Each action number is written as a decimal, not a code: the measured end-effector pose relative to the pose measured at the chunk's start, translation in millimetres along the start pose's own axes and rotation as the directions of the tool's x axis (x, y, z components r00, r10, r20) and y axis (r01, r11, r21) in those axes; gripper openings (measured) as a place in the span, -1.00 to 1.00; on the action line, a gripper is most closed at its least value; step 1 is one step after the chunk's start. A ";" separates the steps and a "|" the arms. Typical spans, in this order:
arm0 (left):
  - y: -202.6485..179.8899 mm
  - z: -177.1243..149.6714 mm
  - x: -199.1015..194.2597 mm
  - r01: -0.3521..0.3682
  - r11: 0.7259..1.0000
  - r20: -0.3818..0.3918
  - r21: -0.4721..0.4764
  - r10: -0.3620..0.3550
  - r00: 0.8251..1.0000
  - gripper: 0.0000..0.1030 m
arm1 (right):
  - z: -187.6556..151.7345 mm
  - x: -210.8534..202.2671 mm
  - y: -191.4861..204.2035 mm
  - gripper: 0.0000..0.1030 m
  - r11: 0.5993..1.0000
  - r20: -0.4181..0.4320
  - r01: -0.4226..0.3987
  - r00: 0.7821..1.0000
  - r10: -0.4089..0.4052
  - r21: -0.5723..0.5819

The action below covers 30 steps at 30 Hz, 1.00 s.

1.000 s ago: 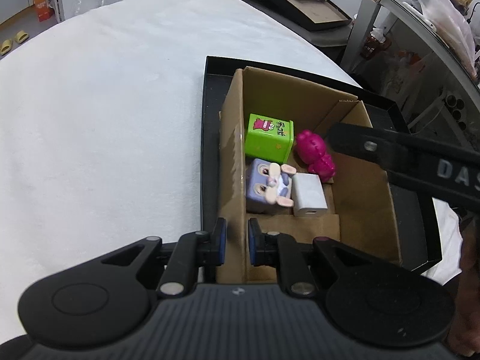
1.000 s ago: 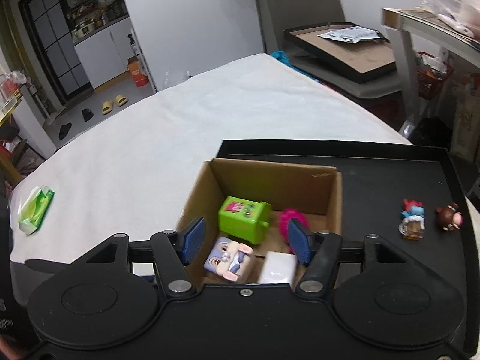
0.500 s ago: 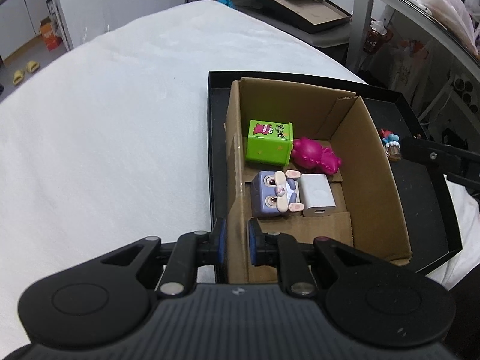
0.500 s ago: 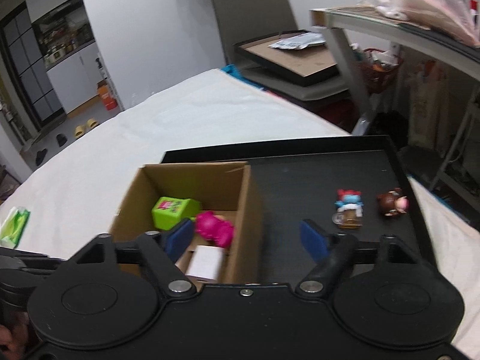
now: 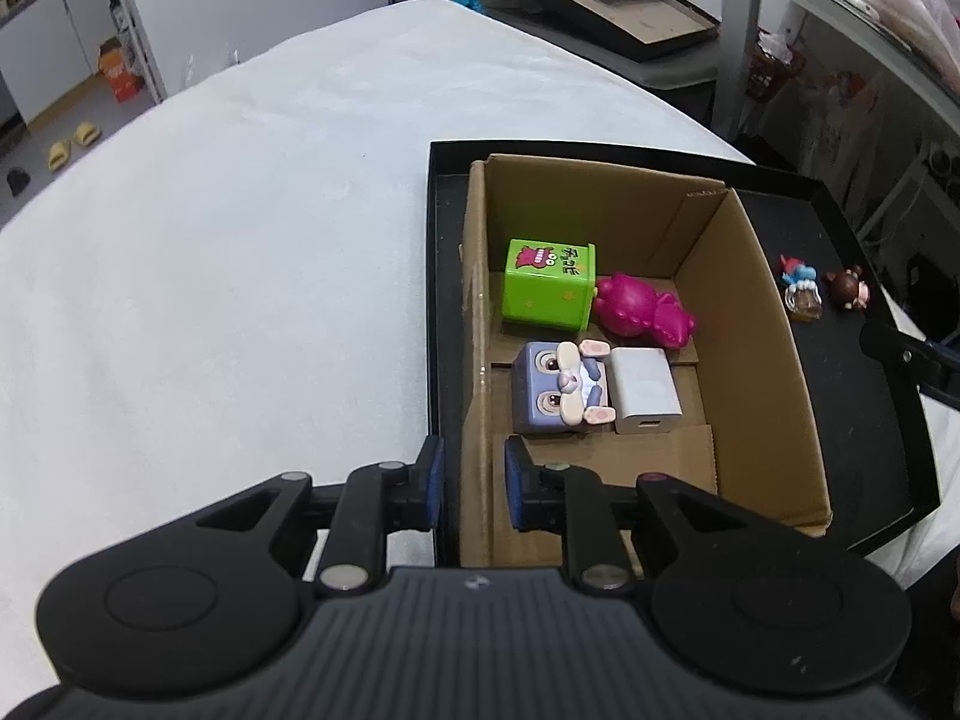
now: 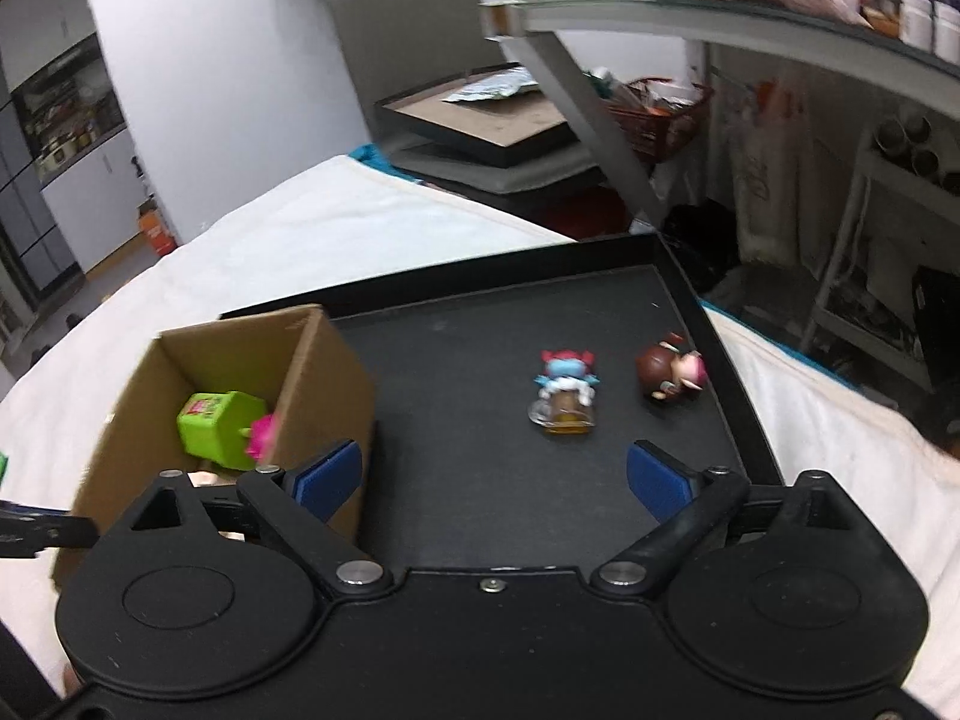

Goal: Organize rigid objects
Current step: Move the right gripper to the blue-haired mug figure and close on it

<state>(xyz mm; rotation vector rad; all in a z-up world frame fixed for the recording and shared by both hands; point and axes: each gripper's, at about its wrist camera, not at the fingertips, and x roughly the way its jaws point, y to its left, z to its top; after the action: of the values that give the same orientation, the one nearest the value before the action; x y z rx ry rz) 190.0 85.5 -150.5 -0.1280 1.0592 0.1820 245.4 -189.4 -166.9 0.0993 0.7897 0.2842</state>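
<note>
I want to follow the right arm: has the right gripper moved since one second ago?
Yes. The right gripper has swung rightward: the brown cardboard box, formerly between its fingers, is now at the left, with the two small toy figurines ahead.

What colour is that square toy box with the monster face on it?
Bright lime green cube, with a pink monster on top; the left wrist view shows it best.

Tray floor point(image 6: 468, 372) open btwn box point(image 6: 336, 372) & figurines point(image 6: 564, 384).

White-covered table point(image 5: 240, 252); black tray point(image 6: 480, 360) on it.
</note>
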 end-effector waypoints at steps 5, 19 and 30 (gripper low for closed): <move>-10.1 -0.2 5.1 -0.060 0.997 -0.012 0.042 0.061 0.998 -0.58 | -0.2 20.5 -16.9 0.86 0.995 -0.033 0.043 0.999 -0.040 0.086; -31.9 15.4 8.8 -0.152 0.983 -0.003 0.107 0.153 0.988 -0.27 | -0.1 61.4 -23.5 0.85 0.995 -0.093 0.040 0.995 -0.031 0.095; -37.6 34.3 21.2 -0.188 0.978 -0.040 0.092 0.193 0.980 -0.17 | 11.5 97.3 -32.7 0.59 0.991 -0.110 0.073 0.992 -0.061 0.112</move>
<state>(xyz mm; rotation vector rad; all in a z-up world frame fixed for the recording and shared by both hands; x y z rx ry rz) 237.2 57.2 -151.8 0.0494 1.1259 0.3063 325.6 -192.5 -232.0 0.1675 0.9133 0.1811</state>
